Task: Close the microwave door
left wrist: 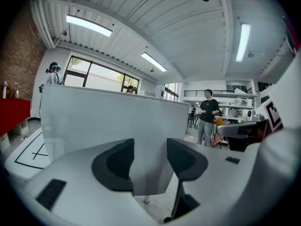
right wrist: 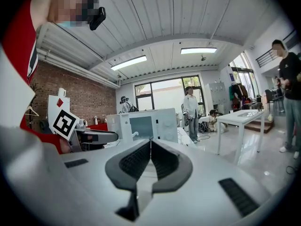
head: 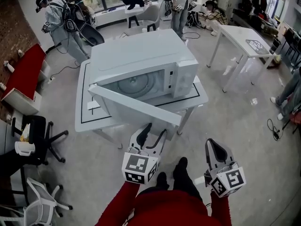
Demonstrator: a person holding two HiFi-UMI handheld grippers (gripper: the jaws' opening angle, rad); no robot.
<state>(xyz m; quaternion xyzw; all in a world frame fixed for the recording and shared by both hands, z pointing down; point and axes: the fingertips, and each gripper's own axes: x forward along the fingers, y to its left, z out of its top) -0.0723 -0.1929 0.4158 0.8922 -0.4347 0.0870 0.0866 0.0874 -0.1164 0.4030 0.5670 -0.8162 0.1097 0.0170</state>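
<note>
Grey concrete floor spreads around a white table (head: 83,102) that carries the microwave (head: 141,55). Its door (head: 136,105) stands swung wide open toward me, hinged at the head view's left, so the round turntable (head: 134,84) shows behind it.

My left gripper (head: 156,129) points at the door's outer face near its free end. Its 2 jaws are spread wide with nothing pinched. In the left gripper view the pale door panel fills the space just beyond the tips. They look just short of touching it, though the wide-angle bend leaves me unsure.

My right gripper (head: 211,145) hangs well apart to the right, over bare floor. Its 2 jaws are pressed together on nothing, and the right gripper view shows the microwave beyond them.

1 more white table (head: 244,41) stands farther right, with several people (head: 59,20) in the background.
</note>
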